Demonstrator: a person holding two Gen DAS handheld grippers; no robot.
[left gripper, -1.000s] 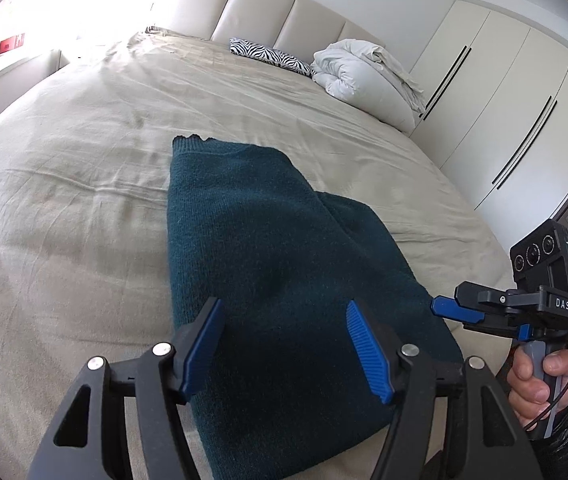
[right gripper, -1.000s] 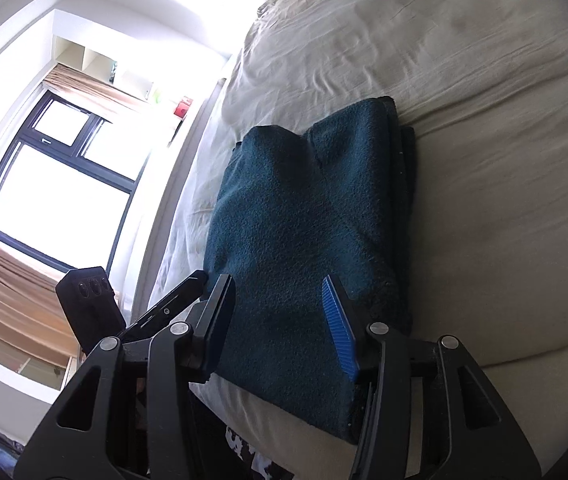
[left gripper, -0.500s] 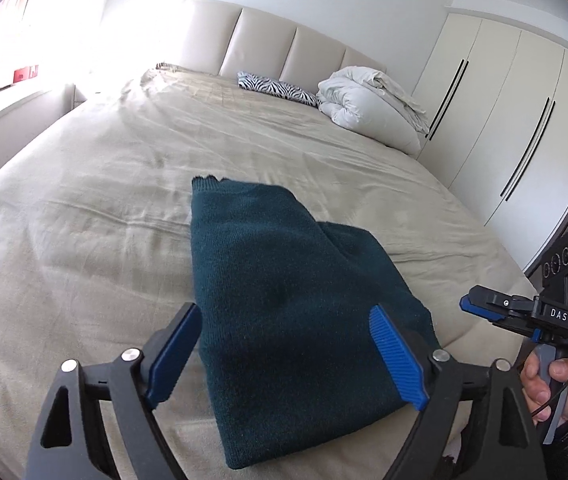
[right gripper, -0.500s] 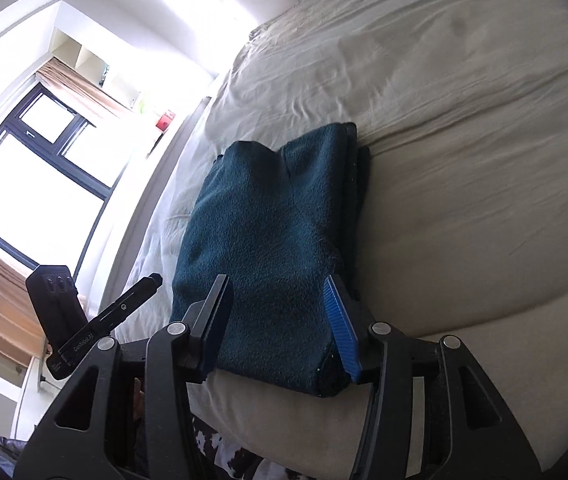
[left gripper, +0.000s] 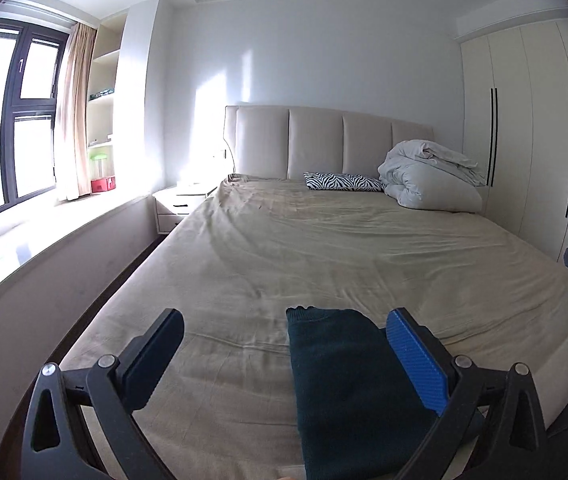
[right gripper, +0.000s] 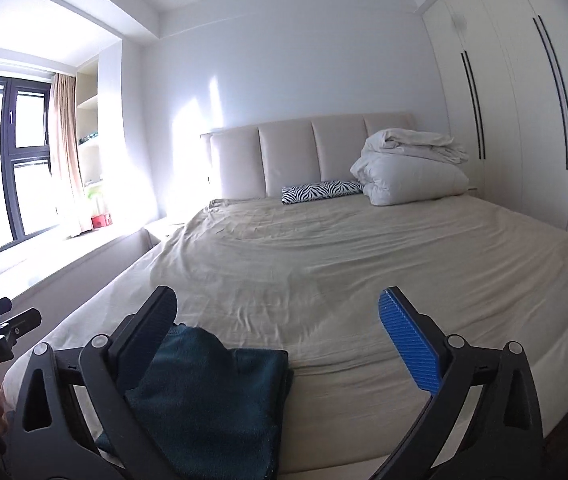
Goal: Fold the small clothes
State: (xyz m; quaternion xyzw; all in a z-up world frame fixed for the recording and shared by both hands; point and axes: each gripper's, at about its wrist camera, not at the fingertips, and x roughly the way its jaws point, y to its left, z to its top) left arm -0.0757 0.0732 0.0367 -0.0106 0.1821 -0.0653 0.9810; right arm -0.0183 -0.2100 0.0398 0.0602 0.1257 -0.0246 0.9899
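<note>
A dark teal sweater [left gripper: 348, 380], folded into a long rectangle, lies flat near the foot of the beige bed [left gripper: 284, 248]. My left gripper [left gripper: 284, 320] hangs above and behind it. Its jaws are opening wide, and nothing is between the pads. In the right wrist view the same sweater [right gripper: 212, 380] lies low and left, partly hidden by the left finger. My right gripper [right gripper: 278, 300] is also lifted off the cloth, its jaws opening wide with nothing between them. Both grippers point nearly level toward the headboard.
A bundled white duvet [left gripper: 432, 176] and a zebra-print pillow [left gripper: 342, 182] lie at the head of the bed. White wardrobe doors [left gripper: 532, 152] line the right side. A nightstand [left gripper: 182, 200] and a window ledge [left gripper: 24, 248] run along the left.
Both grippers have risen off the sweater and tilted up toward the headboard, and their jaws have spread wider. The sweater stays folded on the bed, now low in both views.
</note>
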